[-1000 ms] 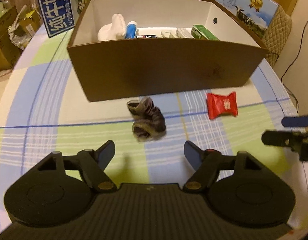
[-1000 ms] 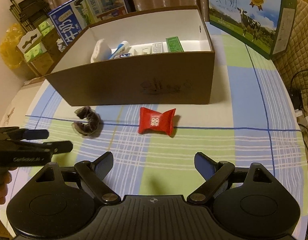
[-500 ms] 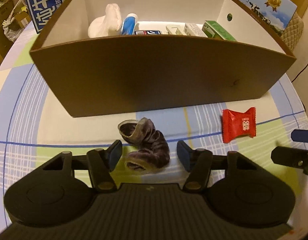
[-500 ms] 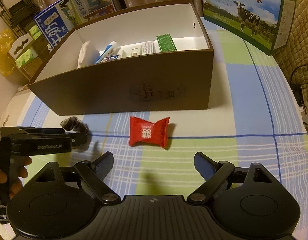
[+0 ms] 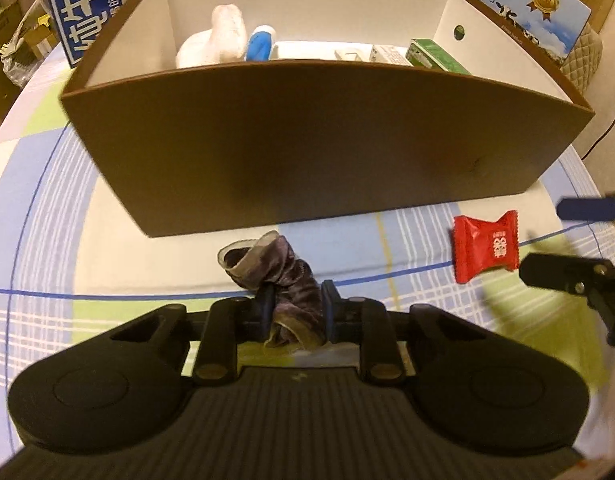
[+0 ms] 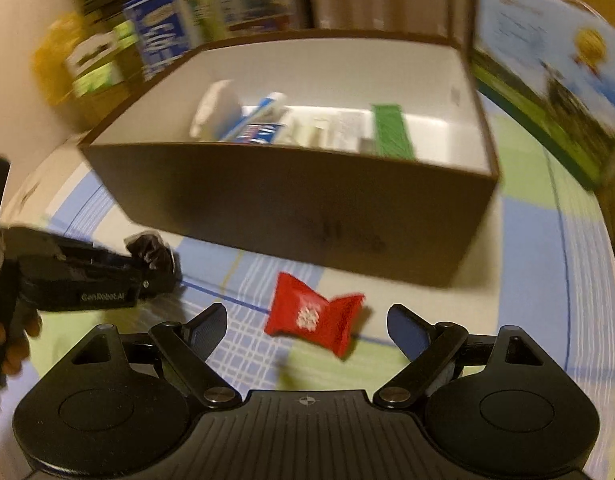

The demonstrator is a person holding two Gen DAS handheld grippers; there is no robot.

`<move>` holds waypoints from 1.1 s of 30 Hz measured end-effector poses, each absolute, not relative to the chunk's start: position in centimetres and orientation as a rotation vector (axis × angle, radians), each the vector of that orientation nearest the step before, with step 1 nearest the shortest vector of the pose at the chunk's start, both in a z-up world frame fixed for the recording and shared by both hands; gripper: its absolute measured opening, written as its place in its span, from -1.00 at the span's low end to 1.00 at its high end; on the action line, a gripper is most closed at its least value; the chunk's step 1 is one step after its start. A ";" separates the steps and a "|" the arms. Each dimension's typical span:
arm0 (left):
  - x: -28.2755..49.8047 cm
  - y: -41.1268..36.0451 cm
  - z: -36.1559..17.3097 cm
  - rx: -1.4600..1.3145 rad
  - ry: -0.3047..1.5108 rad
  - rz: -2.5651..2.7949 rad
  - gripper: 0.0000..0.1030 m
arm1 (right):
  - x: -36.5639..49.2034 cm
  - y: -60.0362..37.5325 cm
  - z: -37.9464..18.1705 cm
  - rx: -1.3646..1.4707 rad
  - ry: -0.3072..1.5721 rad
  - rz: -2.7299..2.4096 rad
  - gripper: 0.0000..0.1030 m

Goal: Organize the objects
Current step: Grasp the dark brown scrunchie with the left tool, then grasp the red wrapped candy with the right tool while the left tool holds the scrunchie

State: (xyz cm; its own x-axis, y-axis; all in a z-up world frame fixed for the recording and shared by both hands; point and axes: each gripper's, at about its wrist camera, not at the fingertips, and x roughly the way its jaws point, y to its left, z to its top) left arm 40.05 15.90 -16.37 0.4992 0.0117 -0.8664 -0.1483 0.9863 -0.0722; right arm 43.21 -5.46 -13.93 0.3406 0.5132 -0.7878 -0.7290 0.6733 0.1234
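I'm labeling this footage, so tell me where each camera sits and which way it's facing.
Left wrist: on the left gripper, looking forward at the brown box; its jaws are shut on the dark sock.
Right wrist: on the right gripper, facing the same box, jaws open before the red packet; a hand shows at left.
Shared: box, sock, packet, checked tablecloth.

- We see a table covered in a blue, green and white checked cloth.
- A brown open box stands toward its far edge.
- A dark crumpled sock lies just before the box.
- A red candy packet lies nearer the right edge.
- Milk cartons stand at the far corners.
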 end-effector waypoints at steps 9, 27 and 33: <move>38.1 19.4 -15.0 -0.218 1.064 0.157 -0.61 | 43.7 -3.3 -16.1 -0.534 0.852 1.037 0.50; 37.0 19.7 -14.5 -0.228 1.091 0.171 -0.61 | 43.0 -1.9 -18.9 -0.734 0.836 1.037 -0.49; 37.1 19.1 -13.9 -0.217 1.092 0.151 -0.61 | 42.0 -2.0 -17.3 -0.643 0.855 0.998 -0.52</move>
